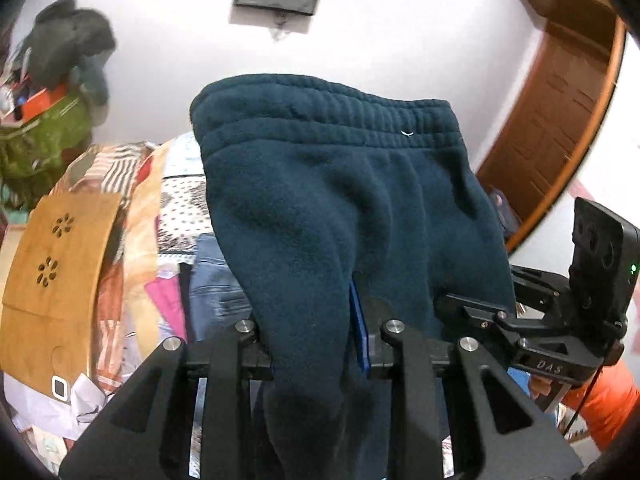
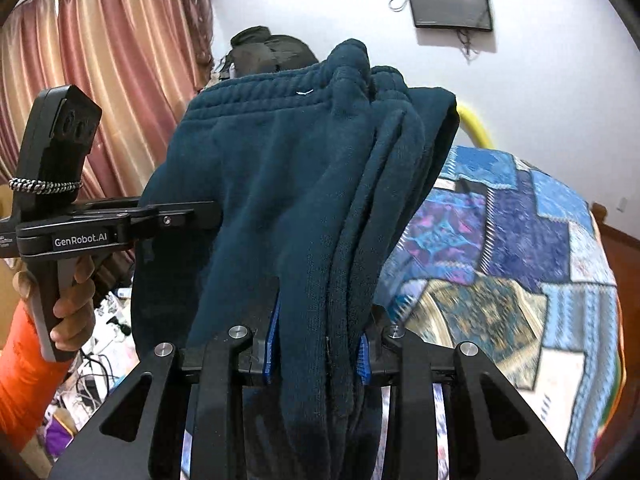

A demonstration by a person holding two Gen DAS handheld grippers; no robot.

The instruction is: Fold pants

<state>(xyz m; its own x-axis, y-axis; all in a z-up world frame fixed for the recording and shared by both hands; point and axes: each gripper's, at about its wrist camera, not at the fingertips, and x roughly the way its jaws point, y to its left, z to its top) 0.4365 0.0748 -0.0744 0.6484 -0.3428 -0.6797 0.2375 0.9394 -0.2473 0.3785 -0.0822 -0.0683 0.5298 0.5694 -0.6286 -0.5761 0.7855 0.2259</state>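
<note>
Pants (image 2: pixel 280 184) hiding bed (image 2: pixel 520 240), curtain (image 2: pixel 100 80) left

- A dark screen (image 2: pixel 452 2) hangs on the white wall (image 1: pixel 168 40), cables dangling beneath it.
- Pink and cream curtains (image 2: pixel 104 64) fall at the left of the right wrist view.
- A patchwork quilt (image 2: pixel 500 240) in blues and purples covers the bed.
- A wooden door (image 1: pixel 560 120) stands at the right.
- A tan board (image 1: pixel 56 272) with flower-shaped cutouts lies on striped cloth.
- Folded jeans (image 1: pixel 216 292) rest near it.
- A green bag (image 1: pixel 44 136) sits under dark clothes (image 1: pixel 68 44).
</note>
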